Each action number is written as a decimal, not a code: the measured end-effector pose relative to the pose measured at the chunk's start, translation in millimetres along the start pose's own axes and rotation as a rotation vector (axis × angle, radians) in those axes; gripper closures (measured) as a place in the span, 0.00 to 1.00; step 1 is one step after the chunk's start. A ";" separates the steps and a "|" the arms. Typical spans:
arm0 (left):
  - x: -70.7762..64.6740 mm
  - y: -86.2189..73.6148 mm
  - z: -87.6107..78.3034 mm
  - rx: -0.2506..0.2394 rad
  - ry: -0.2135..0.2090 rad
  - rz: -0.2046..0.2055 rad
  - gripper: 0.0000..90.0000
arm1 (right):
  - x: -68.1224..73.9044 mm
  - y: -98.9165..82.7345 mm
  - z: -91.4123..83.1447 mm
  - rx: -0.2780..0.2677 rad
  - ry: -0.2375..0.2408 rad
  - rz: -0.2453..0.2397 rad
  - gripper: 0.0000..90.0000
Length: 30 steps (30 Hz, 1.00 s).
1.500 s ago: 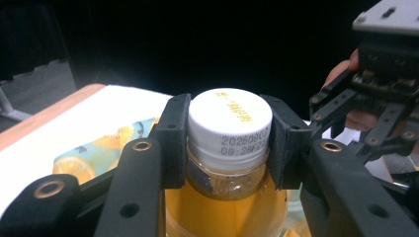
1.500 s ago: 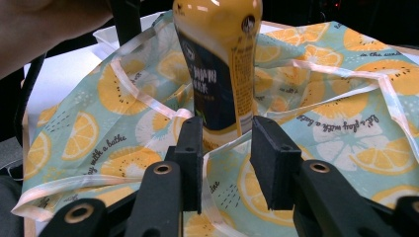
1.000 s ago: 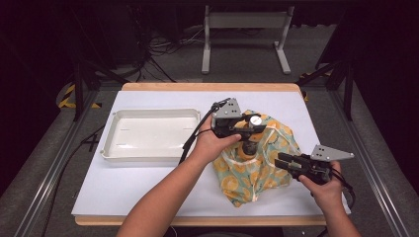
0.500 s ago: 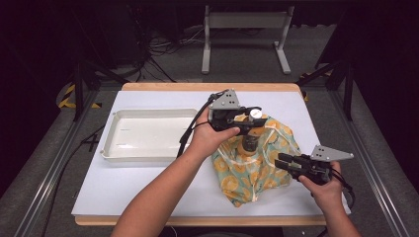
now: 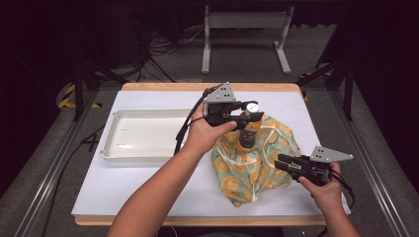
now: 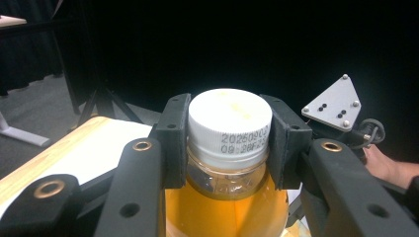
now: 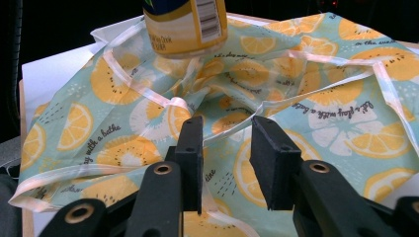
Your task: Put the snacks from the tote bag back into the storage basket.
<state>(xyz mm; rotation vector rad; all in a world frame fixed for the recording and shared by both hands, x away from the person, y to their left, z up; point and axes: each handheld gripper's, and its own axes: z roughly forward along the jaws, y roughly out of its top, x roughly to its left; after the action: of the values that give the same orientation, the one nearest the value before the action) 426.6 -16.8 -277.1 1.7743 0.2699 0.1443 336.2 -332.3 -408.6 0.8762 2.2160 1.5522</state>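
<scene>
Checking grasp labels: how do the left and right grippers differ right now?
The left gripper is shut on the bottle at its white cap; the right gripper has open jaws with nothing between them. Left is raised over the lemon-print bag; right sits low at the bag's edge. Both are hand-held, with black jaws.

On the table (image 5: pixel 148 197) a tray (image 5: pixel 143 140) lies toward the left, and a cloth bag (image 5: pixel 257 163) lies spread to its right, near the table's middle and right half. A bottle (image 5: pixel 247 133) stands upright over the bag's far part, its base just above the cloth. The left gripper (image 5: pixel 249 116) sits behind the bag at the bottle's cap (image 6: pixel 230 121), one jaw on either side of it. The right gripper (image 5: pixel 282 162) lies at the bag's right edge, nearer the person, jaws pointing left over the cloth.
</scene>
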 end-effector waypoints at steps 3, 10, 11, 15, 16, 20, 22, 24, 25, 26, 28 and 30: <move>1.0 1.4 -5.3 0.004 0.005 0.007 0.65 | 0.0 0.0 0.1 -0.001 0.000 0.000 0.74; 4.0 3.0 -24.0 -0.001 0.027 0.018 0.65 | 0.2 0.1 -0.7 -0.004 0.000 -0.001 0.74; 4.5 3.0 -26.5 0.000 0.031 0.017 0.65 | 0.3 0.0 -0.6 -0.005 0.001 0.000 0.74; 8.4 3.4 -39.8 -0.013 0.049 0.018 0.65 | 1.0 -0.3 -0.2 -0.002 0.003 0.000 0.74; 9.4 3.5 -43.0 -0.016 0.053 0.017 0.65 | 1.0 -0.3 -0.2 -0.003 0.003 -0.002 0.74; 12.8 3.6 -53.9 -0.016 0.067 0.017 0.65 | 1.1 -0.3 -0.6 -0.003 0.002 0.000 0.74; 14.4 3.0 -60.5 -0.016 0.073 0.020 0.65 | 1.3 -0.3 -0.6 -0.004 0.000 -0.001 0.74; 16.9 1.9 -66.8 -0.017 0.075 0.020 0.65 | 1.4 -0.4 -0.7 -0.004 0.001 0.000 0.74; 18.3 1.3 -70.2 -0.018 0.077 0.014 0.65 | 1.3 -0.4 -0.7 -0.004 0.001 -0.001 0.74; 19.2 1.0 -72.2 -0.016 0.079 0.014 0.65 | 1.5 -0.5 -0.7 -0.003 0.002 0.001 0.74; 21.2 0.3 -76.9 -0.015 0.084 0.016 0.65 | 1.7 -0.6 -0.7 0.000 0.003 0.000 0.74; 22.3 0.0 -80.0 -0.014 0.088 0.014 0.65 | 1.8 -0.7 -0.7 -0.001 0.002 0.001 0.74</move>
<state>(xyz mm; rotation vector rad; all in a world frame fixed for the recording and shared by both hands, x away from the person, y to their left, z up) 428.7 64.5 -260.5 1.7583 0.3191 0.2336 334.3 -331.9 -408.8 0.8765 2.2170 1.5552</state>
